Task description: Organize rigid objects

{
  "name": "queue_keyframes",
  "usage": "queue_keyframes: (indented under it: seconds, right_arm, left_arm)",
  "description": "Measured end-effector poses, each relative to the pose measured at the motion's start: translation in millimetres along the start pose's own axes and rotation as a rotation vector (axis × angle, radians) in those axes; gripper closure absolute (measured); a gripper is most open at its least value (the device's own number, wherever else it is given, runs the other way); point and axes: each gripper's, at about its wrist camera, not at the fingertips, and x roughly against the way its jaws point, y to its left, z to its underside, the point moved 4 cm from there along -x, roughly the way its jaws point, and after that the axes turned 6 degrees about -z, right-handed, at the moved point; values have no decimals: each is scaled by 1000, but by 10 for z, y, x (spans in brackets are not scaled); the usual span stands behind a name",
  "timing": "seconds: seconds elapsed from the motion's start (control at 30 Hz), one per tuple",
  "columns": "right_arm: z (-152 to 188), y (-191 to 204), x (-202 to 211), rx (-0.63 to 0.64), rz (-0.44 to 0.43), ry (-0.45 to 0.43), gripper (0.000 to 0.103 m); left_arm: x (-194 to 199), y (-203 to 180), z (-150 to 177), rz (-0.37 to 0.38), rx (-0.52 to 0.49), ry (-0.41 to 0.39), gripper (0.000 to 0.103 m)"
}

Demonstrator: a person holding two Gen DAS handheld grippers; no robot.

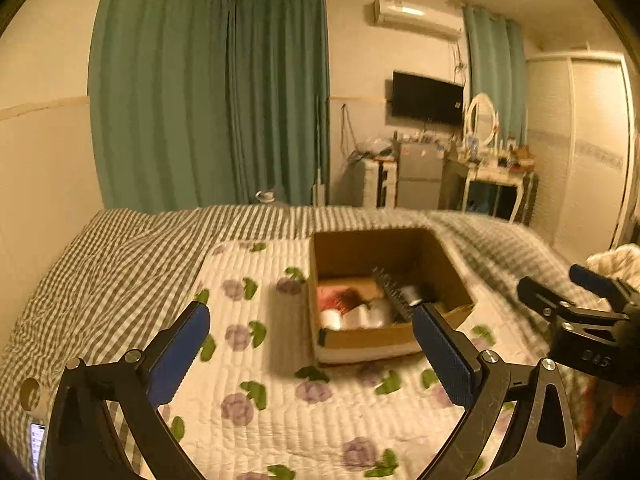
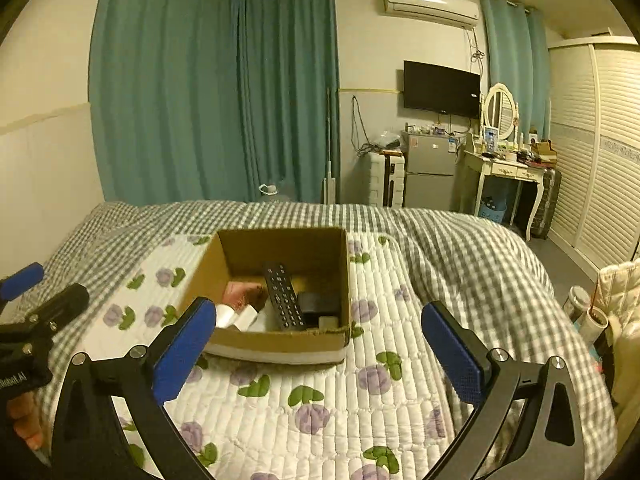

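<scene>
Both grippers hang over the bed w/ nothing in them. Left gripper (image 1: 310,330) has its jaws spread wide, blue pads apart, empty air btwn them; the cardboard box (image 1: 424,254) sits just ahead of it on the floral quilt (image 1: 256,364), nearer the right-hand pad than the left. Right gripper (image 2: 318,330) is likewise spread wide and empty, the box (image 2: 248,250) just ahead of it, toward its left pad.

Box is open-topped, resting flat on the quilt, which lies over a grey checked blanket (image 2: 460,256). Inside: a black remote (image 2: 284,298) leaning lengthwise, buttons up; a small black block (image 2: 318,304) beside it on the right; a pinkish item (image 2: 240,292) on the left; white bottle-like things (image 2: 240,318) at the near wall (too blurred in the left wrist view to tell them apart). No pad touches the box or its contents.

From the right wrist view the left gripper shows at the left edge, w/ fingers of the person's hand (image 2: 24,420) under it.

Far side of the room: teal curtains (image 2: 200,100), wall TV (image 2: 442,88), AC unit (image 2: 430,4), small fridge (image 2: 430,168), dressing table w/ oval mirror (image 2: 500,110), slatted wardrobe (image 2: 600,152).
</scene>
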Motion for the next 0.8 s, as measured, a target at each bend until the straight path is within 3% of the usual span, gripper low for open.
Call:
queue_keyframes:
  seconds: [0.2,0.8]
  right_arm:
    - [281,76,-164,24,-10,25,0]
    - [207,121,-86,23,-29,6,0]
  left_arm:
    - [-137,41,148,4,9,21,0]
    - [-171,-16,203,24,-4,50,0]
